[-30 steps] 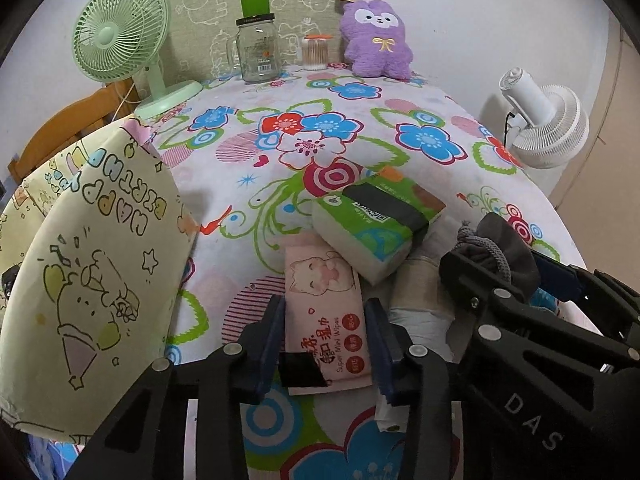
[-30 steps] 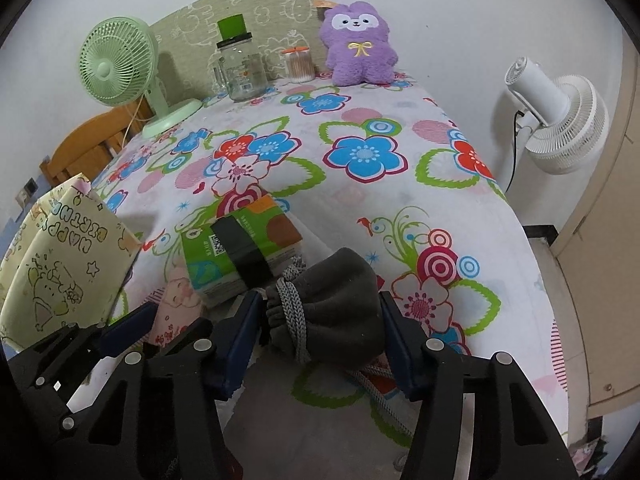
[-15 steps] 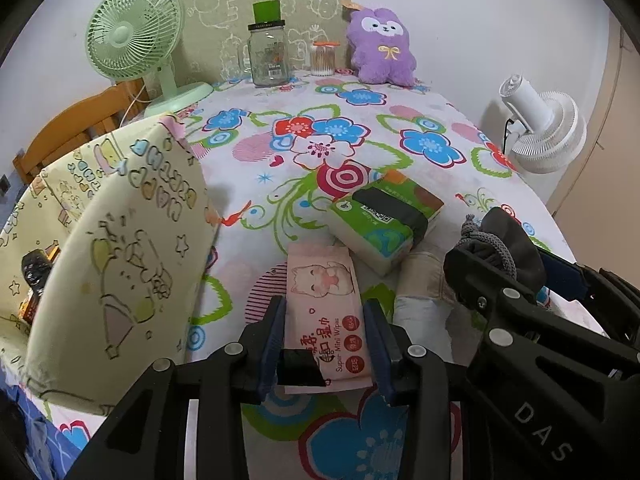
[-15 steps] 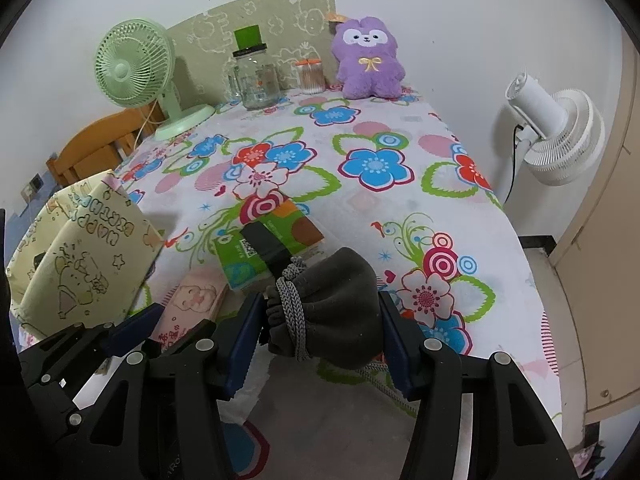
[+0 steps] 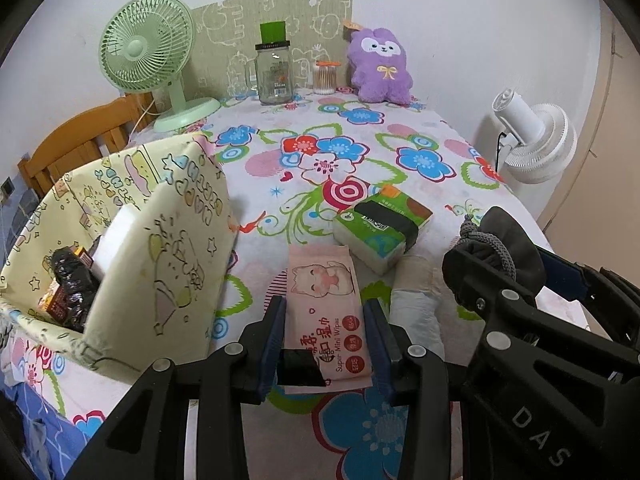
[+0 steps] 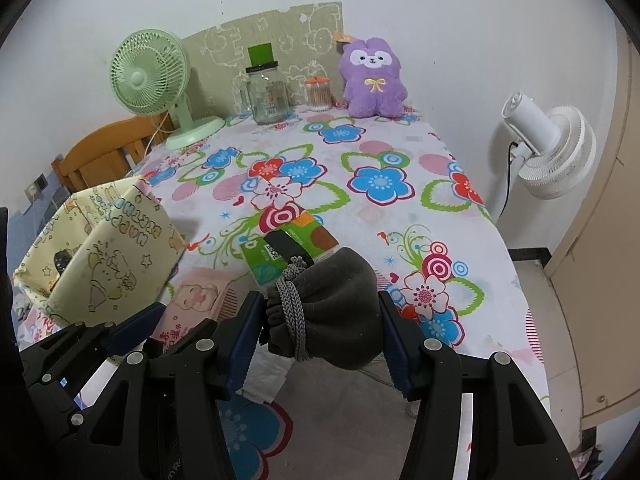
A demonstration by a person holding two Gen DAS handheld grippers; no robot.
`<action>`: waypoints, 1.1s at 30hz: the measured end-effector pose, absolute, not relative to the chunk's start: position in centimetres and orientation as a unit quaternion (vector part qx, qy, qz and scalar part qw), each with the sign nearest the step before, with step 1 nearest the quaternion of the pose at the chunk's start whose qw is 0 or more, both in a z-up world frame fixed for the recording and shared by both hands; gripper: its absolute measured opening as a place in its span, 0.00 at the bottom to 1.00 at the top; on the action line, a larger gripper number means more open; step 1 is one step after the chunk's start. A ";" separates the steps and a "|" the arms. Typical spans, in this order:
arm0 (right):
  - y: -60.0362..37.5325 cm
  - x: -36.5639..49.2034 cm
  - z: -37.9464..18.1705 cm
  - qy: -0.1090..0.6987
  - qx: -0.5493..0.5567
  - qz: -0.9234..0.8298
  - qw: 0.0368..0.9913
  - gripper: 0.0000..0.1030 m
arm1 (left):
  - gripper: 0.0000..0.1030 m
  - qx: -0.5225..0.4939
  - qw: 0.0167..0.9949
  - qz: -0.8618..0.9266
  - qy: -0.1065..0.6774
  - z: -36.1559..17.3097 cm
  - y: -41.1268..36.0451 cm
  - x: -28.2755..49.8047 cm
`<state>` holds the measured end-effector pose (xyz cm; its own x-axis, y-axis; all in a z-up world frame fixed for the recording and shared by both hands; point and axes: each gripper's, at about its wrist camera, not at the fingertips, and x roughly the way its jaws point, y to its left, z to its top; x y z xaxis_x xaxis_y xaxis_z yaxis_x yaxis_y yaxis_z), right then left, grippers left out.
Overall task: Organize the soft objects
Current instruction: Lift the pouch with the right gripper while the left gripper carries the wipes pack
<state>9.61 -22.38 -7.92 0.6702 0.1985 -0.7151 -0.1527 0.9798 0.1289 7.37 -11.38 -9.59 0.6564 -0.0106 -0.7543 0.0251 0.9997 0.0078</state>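
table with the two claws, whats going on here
A person is tidying soft things on a flowered table, one claw in each hand. The left claw is shut on a pink wipes pack. The right claw is shut on a grey pouch. An open yellow box stands at the left, already holding a few items. A green tissue pack and a pale bundle lie on the table.

Matt cloth pouch [image 6: 336, 304] — glossy plastic wipes pack [image 5: 326, 300]

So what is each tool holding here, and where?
Left tool: pink wipes pack, by its long sides. Right tool: grey pouch, across its body.
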 end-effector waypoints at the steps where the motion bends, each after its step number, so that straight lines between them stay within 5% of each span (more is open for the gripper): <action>1: -22.3 9.4 -7.7 0.392 0.028 0.096 0.915 0.58 | 0.39 0.009 0.911 -0.011 0.412 -9.4 -11.4 7.2; 33: -20.9 5.9 0.7 0.320 0.017 0.089 0.943 0.58 | 0.39 0.016 0.934 -0.041 0.355 -1.7 -10.0 4.3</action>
